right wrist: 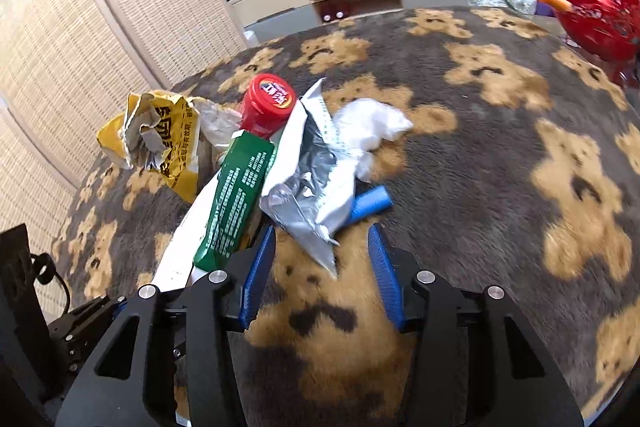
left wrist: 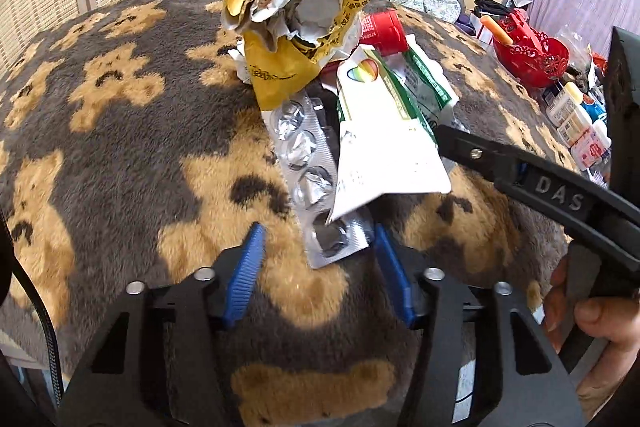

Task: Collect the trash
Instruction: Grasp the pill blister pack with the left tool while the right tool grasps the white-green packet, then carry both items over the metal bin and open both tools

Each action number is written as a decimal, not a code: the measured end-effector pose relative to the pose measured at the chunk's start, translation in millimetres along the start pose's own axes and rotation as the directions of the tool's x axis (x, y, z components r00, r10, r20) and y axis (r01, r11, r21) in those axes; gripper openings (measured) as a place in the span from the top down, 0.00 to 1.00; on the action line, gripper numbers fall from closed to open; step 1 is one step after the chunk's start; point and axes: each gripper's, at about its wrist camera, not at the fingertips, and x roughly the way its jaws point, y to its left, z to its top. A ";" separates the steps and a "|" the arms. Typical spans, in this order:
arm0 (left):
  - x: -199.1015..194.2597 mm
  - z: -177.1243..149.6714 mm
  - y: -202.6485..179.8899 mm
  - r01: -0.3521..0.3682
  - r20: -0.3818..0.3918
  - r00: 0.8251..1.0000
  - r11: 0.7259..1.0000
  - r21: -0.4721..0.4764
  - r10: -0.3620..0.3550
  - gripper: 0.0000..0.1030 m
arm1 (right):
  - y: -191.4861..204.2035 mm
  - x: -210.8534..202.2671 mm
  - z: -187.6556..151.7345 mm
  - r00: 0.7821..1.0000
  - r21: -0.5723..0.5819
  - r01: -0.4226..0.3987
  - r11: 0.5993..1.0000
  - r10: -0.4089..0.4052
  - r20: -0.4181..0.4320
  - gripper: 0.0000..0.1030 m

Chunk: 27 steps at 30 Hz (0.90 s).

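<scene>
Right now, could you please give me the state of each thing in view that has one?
Yellow bag: crumpled, torn open.
Blister pack: flat, its cells look emptied.
Silver pouch: torn open, crumpled.
Red cup: lying tipped.
Left gripper: open around the blister pack's end.
Right gripper: open, at the pouch's corner.

The blanket (right wrist: 460,163) is grey plush patterned with tan bear faces marked in dark brown. The crumpled bag (left wrist: 280,27) is yellow outside, grey-white inside, with dark print. The blister pack (left wrist: 316,183) is silver. The box (right wrist: 236,199) is green with white print; beside it a white pouch (left wrist: 384,147) carries a rainbow heart and green stripes. The cup (right wrist: 268,107) is red. The tissue (right wrist: 372,123) is white, the roll (right wrist: 370,205) blue. Both tools have black frames and blue ribbed pads (left wrist: 246,267). The basket (right wrist: 596,19) is red.
</scene>
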 end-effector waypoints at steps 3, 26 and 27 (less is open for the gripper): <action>0.5 1.7 2.4 0.013 -0.005 1.000 1.000 0.005 -0.013 0.67 | 3.0 8.1 3.5 1.000 -0.010 -0.002 1.000 0.002 -0.014 0.62; -71.0 -62.0 13.6 0.004 0.004 1.000 1.000 0.006 -0.004 0.73 | 0.5 -68.7 -51.9 0.999 0.018 0.038 0.999 -0.038 0.027 0.87; -73.9 -68.5 12.9 0.007 0.003 1.000 1.000 0.006 -0.007 0.73 | 0.2 -72.4 -56.8 0.999 0.021 0.036 0.999 -0.037 0.025 0.87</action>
